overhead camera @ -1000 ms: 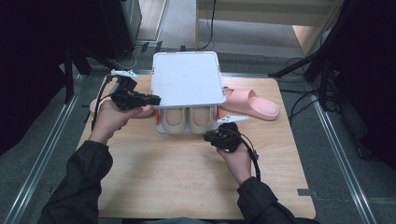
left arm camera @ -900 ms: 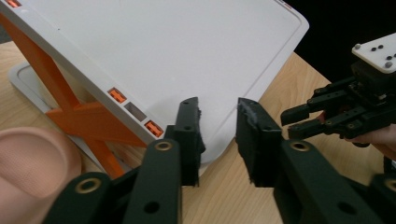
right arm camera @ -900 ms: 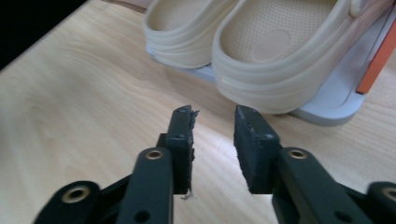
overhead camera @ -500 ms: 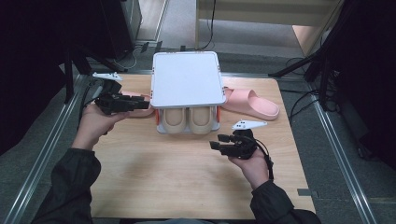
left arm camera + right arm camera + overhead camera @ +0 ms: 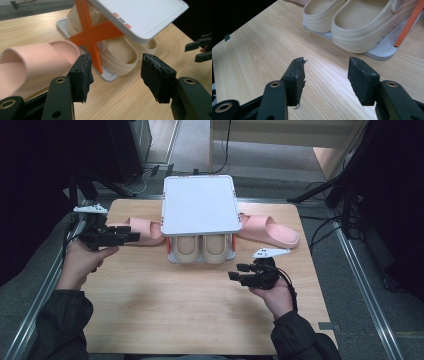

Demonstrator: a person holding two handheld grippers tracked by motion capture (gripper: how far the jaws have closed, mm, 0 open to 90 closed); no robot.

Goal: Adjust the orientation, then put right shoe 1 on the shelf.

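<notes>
While both hands hang clear of the rack (image 5: 200,215), the wooden table (image 5: 165,315) lies bare and pale in front, its grain running crosswise under soft light. Left gripper (image 5: 131,237) sits at the table's left edge, jaws having just been opening, now spread wide with nothing between them; in the left gripper view they frame the rack's orange cross-brace (image 5: 93,41) and a pink slipper (image 5: 37,62) just beside it. Right gripper (image 5: 237,271) hovers in front of the rack, jaws wide too, having just been opening, empty over bare wood. Beige clogs (image 5: 202,247) stand side by side on the rack's lower shelf, under its white top, heels toward the person. A second pink slipper (image 5: 270,229) lies to the rack's right, touching it. Around the table: grey floor, metal rails (image 5: 360,285) along both sides, black cables (image 5: 320,232) trailing at right, dark equipment at left, a light wooden panel beyond.
</notes>
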